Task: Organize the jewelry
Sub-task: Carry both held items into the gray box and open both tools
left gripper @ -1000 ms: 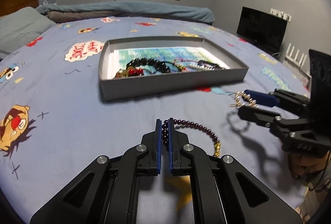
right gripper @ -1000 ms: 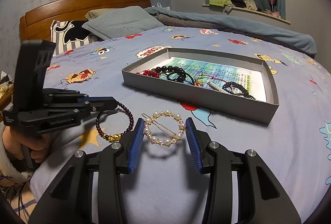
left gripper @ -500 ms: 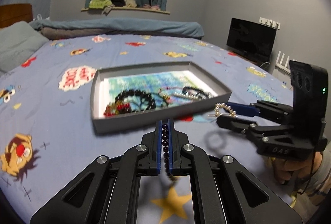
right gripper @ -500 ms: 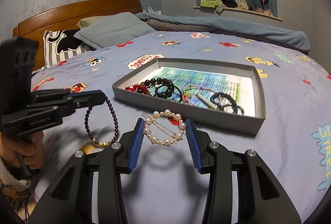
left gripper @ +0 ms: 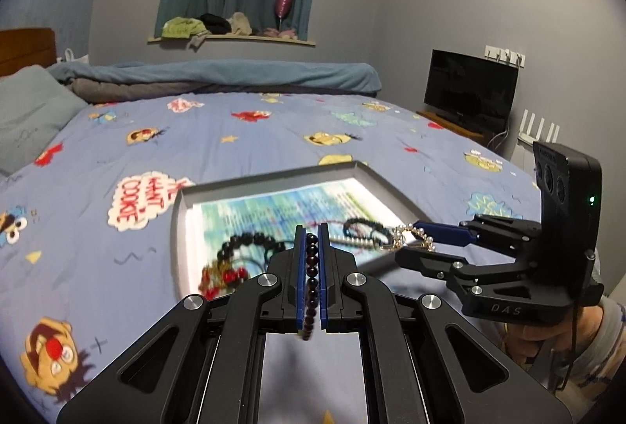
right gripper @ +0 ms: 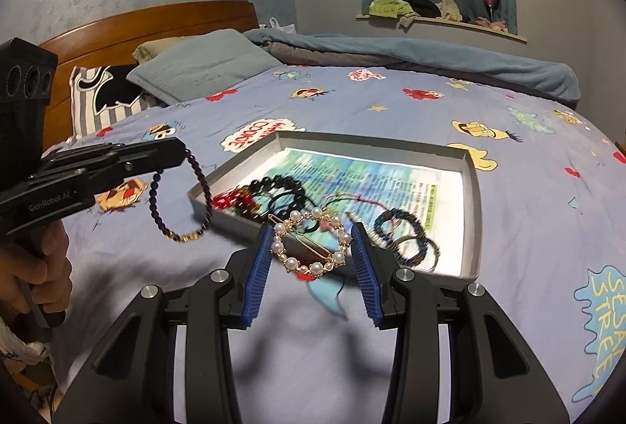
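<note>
My left gripper (left gripper: pixel 312 228) is shut on a dark purple bead bracelet (left gripper: pixel 311 267), which hangs from it above the bed in the right wrist view (right gripper: pixel 176 205). My right gripper (right gripper: pixel 311 232) is shut on a round pearl hair clip (right gripper: pixel 309 248) and holds it above the near edge of the grey tray (right gripper: pixel 471 189). In the left wrist view the clip (left gripper: pixel 411 234) sits at the right gripper's tips over the tray's right wall (left gripper: pixel 387 185). The tray holds black, red and dark bead bracelets (right gripper: pixel 281 189).
The tray lies on a blue cartoon-print bedspread (right gripper: pixel 391 103). A grey pillow (right gripper: pixel 203 64) and wooden headboard (right gripper: pixel 148 21) are at the left. A rolled blue blanket (left gripper: pixel 219 76) lies along the far side. A TV (left gripper: pixel 469 91) stands at the right.
Both grippers have lifted their pieces off the bedspread and carried them forward to the tray. The bracelet now hangs free; the clip is over the tray's near edge.
</note>
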The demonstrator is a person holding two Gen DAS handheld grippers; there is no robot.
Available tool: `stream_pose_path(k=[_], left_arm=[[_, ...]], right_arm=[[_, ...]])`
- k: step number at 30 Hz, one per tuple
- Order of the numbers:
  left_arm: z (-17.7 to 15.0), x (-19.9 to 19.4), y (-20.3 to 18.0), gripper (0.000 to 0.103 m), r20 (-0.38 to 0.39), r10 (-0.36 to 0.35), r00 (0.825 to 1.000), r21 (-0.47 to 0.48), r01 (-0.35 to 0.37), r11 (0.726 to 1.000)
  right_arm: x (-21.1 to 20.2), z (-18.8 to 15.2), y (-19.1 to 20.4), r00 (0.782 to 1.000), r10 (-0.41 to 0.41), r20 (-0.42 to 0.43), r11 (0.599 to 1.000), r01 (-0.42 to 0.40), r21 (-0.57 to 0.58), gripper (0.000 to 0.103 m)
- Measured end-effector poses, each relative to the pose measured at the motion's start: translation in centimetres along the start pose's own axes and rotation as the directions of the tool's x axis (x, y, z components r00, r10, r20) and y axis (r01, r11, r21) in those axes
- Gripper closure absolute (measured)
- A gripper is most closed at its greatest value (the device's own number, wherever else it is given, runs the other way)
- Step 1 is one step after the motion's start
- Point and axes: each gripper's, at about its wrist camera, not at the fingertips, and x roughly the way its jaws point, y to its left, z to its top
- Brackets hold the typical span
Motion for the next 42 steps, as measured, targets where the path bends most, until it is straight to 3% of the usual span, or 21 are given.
stream_pose_path(k=[16, 22, 34, 35, 37, 39, 42], left_arm=[[3.8, 5.8, 0.8, 0.097, -0.027, -0.011, 1.0, 0.002, 0.011, 1.0], [2.8, 8.5, 1.7, 0.097, -0.066, -0.004, 0.998, -0.021, 0.002, 1.0], [0.0, 11.7, 5.6, 0.097, -0.155, 0.089, 0.984, -0.104, -0.105, 0.989], [-0.1, 11.7, 5.7, 0.094, -0.158, 0.096, 0.983, -0.104, -0.113, 0.988], [-0.3, 11.5, 5.7, 0.074, -0.151, 0.108, 0.982, -0.097, -0.124, 0.988], [-0.4, 11.1, 5.4, 0.058, -0.141, 0.132, 0.981, -0.082, -0.145, 0.986], [-0.8, 10.3, 5.0, 0.037, -0.118, 0.155, 0.981, -0.068, -0.163, 0.984]], right_arm=[[4.7, 2.1, -4.3, 0.999, -0.014, -0.052, 0.995, 0.019, 0.102, 0.062], [6.7, 1.8, -5.0, 0.997, -0.024, -0.077, 0.992, 0.033, 0.119, 0.062], [8.7, 1.5, -4.9, 0.991, -0.049, -0.125, 0.994, 0.061, 0.095, 0.061], [8.8, 1.5, -4.9, 0.99, -0.051, -0.128, 0.994, 0.064, 0.093, 0.061], [8.9, 1.4, -4.9, 0.99, -0.057, -0.13, 0.993, 0.07, 0.093, 0.057], [8.7, 1.3, -4.9, 0.991, -0.064, -0.115, 0.993, 0.075, 0.091, 0.045], [8.2, 1.1, -4.6, 0.993, -0.079, -0.09, 0.993, 0.085, 0.076, 0.044]])
